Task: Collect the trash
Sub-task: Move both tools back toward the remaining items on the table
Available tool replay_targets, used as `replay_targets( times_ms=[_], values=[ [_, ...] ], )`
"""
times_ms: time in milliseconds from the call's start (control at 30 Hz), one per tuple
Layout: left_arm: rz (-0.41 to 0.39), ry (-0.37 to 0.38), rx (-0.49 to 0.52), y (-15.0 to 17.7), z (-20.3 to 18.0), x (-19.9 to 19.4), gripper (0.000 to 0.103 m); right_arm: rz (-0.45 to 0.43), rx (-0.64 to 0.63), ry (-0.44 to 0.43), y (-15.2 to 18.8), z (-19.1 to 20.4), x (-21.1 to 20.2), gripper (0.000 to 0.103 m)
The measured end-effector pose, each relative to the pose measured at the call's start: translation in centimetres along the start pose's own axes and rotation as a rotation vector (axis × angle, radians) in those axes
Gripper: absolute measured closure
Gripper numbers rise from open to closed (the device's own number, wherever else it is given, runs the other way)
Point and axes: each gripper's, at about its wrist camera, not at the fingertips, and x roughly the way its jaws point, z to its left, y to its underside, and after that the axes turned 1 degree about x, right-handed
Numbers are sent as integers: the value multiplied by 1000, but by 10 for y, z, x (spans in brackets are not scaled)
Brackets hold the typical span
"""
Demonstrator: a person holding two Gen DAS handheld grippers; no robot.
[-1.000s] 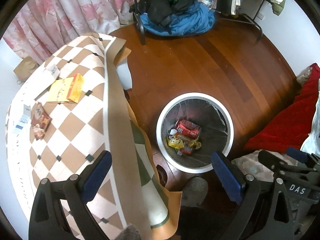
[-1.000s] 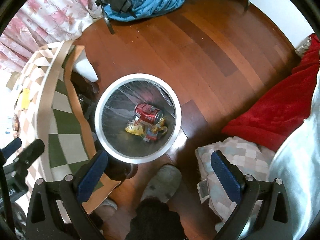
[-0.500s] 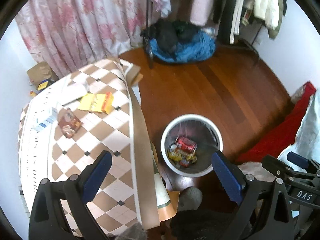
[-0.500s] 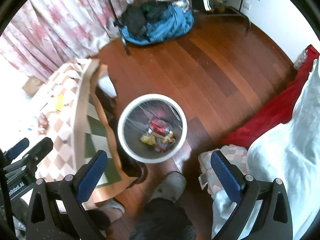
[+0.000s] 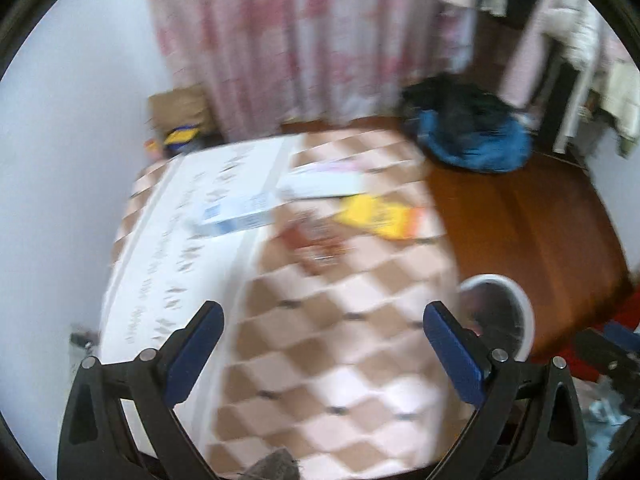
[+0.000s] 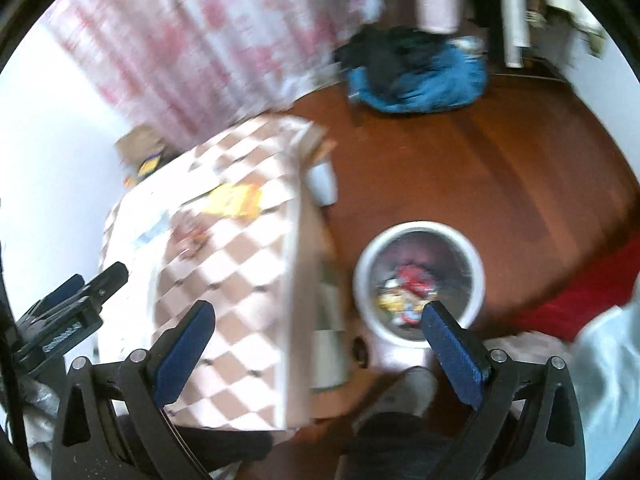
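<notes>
Both views are motion-blurred. My left gripper (image 5: 322,346) is open and empty above the checkered tablecloth (image 5: 340,340). Ahead of it on the table lie a brown snack wrapper (image 5: 314,242), a yellow packet (image 5: 380,216), a white-and-blue box (image 5: 236,214) and a flat white box (image 5: 324,180). The white trash bin (image 5: 520,312) stands on the floor to the right. My right gripper (image 6: 318,338) is open and empty, over the table's edge. The bin (image 6: 418,236) holds a red can (image 6: 412,276) and wrappers. The yellow packet (image 6: 234,200) and wrapper (image 6: 192,236) show far left.
A blue and black clothes pile (image 5: 468,136) lies on the wooden floor (image 5: 520,220) by pink floral curtains (image 5: 300,40). A brown paper bag (image 5: 178,110) sits behind the table. A red cloth (image 6: 580,296) and white bedding (image 6: 612,380) are at the right. A slipper (image 6: 404,392) is below.
Both grippers have risen and swung left, from over the bin toward the table. The table's trash now sits ahead of the left gripper. Both stay open and empty.
</notes>
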Motion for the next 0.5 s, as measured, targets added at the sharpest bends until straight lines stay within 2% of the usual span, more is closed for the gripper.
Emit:
replay_targets(
  times_ms=[100, 233, 367, 500],
  values=[
    [64, -91, -55, 10, 60, 39, 0, 67, -69, -51, -8, 56, 44, 0],
    [165, -169, -130, 25, 117, 90, 0, 140, -149, -73, -21, 118, 108, 0],
    [239, -197, -188, 31, 148, 130, 0, 163, -244, 16, -53, 151, 170, 0],
    [262, -227, -224, 23, 151, 159, 0, 215, -393, 158, -88, 162, 230, 0]
  ],
)
